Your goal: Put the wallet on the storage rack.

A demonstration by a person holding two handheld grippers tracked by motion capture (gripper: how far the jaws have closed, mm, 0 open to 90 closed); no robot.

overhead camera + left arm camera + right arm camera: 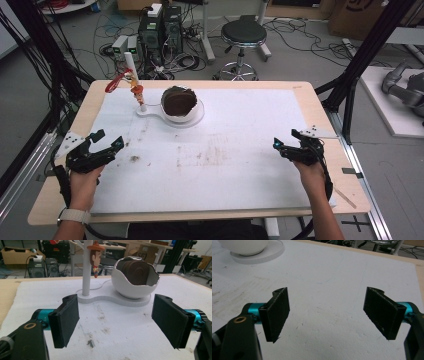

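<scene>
Worries, going left to right. Seeing the left gripper (108,139) down low at the left edge of the white mat (225,165), jaws standing wide apart and gripping nothing, aiming straight at the white stand (105,299) near the far edge of the worktop (310,97). Guessing at a reach for the little cowboy figure (95,255) dangling beside the thin post (86,270), or for the eggshell bowl (132,282) sitting on the same base just right of it.

Worrying about three things there:
- clipping the post with one jaw while going for the figure and tipping the whole stand
- setting the figure swinging, what with it hanging freely, and closing on air
- catching the bowl's jagged rim and spilling the dark brown filling onto the mat

Also noticing a red loop (114,82) hanging off the post's left side, so possibly snagging that on the way in.

Moving right: seeing the right gripper (286,138) parked near the mat's right edge, well apart from stand and bowl, jaws likewise spread and empty. Not expecting much trouble there, beyond being too far off for steadying the base in case of wobbling.
</scene>
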